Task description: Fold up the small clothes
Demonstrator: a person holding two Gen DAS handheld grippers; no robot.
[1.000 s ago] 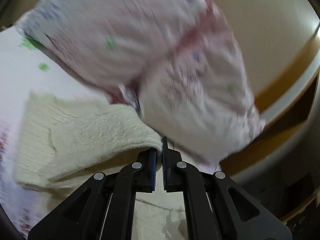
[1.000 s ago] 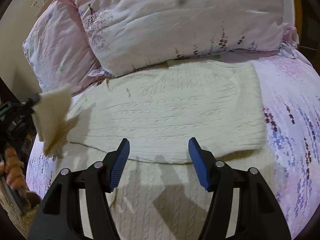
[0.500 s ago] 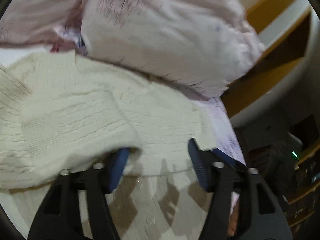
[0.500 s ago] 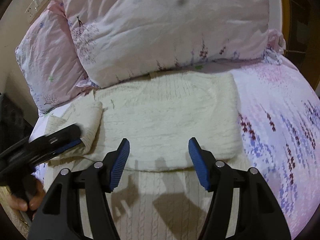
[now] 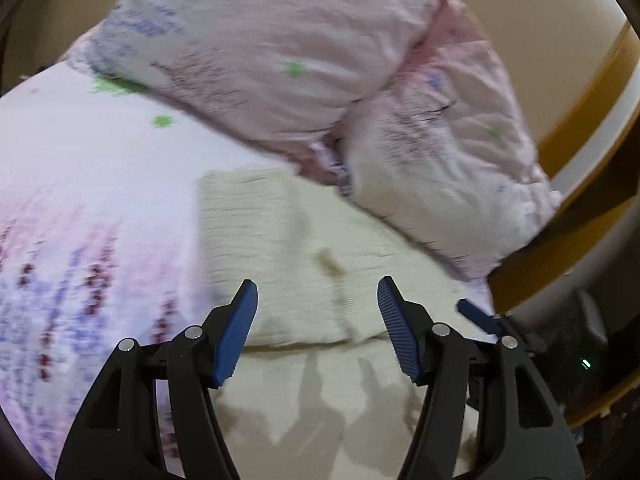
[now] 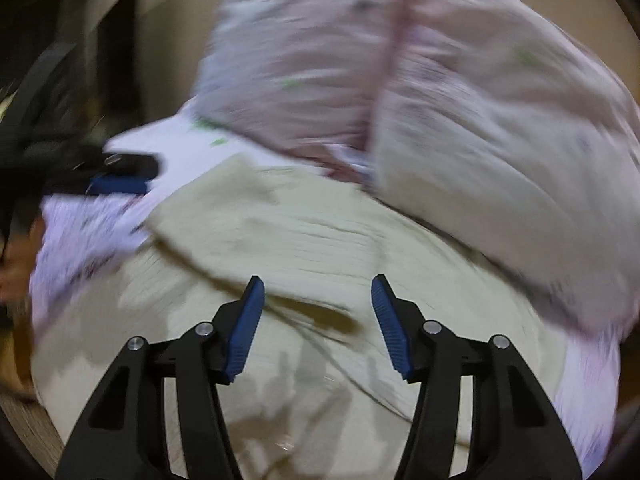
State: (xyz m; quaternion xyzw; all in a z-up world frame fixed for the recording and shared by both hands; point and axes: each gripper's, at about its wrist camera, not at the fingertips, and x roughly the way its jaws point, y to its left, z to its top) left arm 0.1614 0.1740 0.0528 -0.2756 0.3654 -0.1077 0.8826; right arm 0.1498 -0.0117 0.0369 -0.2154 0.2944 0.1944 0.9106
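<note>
Here both grippers (fingers apart) hover over the cream sweater.

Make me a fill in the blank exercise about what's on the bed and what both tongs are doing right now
1. The cream cable-knit sweater lies on a bed, its far edge against two ____ floral pillows.
2. The left tongs are ____, gripping nothing.
3. The right tongs hover over the sweater with their blue pads ____.
4. The floral bedsheet is printed with purple and ____ flowers.

Missing words: pink; open; apart; green
</note>
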